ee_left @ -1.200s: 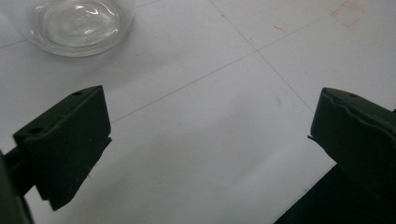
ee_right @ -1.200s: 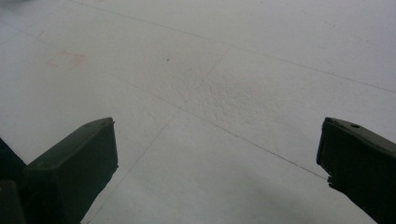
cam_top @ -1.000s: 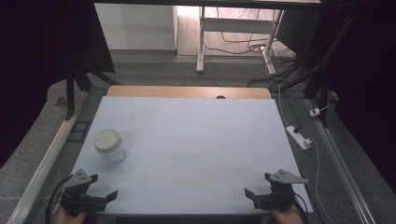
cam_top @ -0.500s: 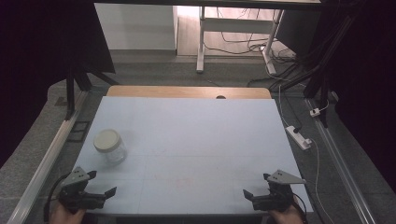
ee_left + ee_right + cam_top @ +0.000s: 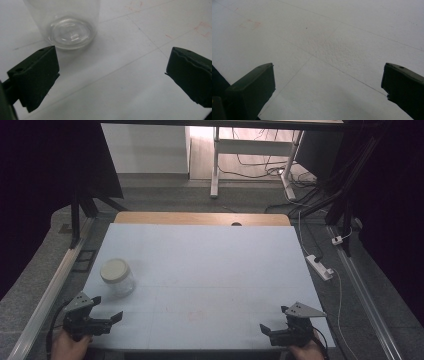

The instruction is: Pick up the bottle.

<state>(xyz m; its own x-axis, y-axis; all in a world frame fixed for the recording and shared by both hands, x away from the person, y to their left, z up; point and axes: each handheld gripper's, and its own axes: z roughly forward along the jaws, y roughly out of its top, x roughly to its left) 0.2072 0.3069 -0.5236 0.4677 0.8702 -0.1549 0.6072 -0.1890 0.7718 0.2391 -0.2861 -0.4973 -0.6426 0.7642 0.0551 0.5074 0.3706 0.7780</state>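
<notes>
A clear plastic jar (image 5: pixel 117 277) with a white lid stands upright on the left side of the pale blue table top (image 5: pixel 210 270). My left gripper (image 5: pixel 107 312) is open at the front left corner, just short of the jar. In the left gripper view the jar's clear base (image 5: pixel 71 31) sits ahead and left of the gap, with nothing between the jaws (image 5: pixel 112 72). My right gripper (image 5: pixel 267 330) is open at the front right edge, and the bare table lies between its jaws (image 5: pixel 329 85).
Thin pencil lines and faint red marks (image 5: pixel 203 27) cross the table top. A wooden strip (image 5: pixel 200 218) runs along the far edge. A white power strip (image 5: pixel 320 266) lies on the floor to the right, with metal rails on both sides.
My left gripper has drifted slightly right and forward towards the jar. The right gripper has barely moved. The jar stays in place.
</notes>
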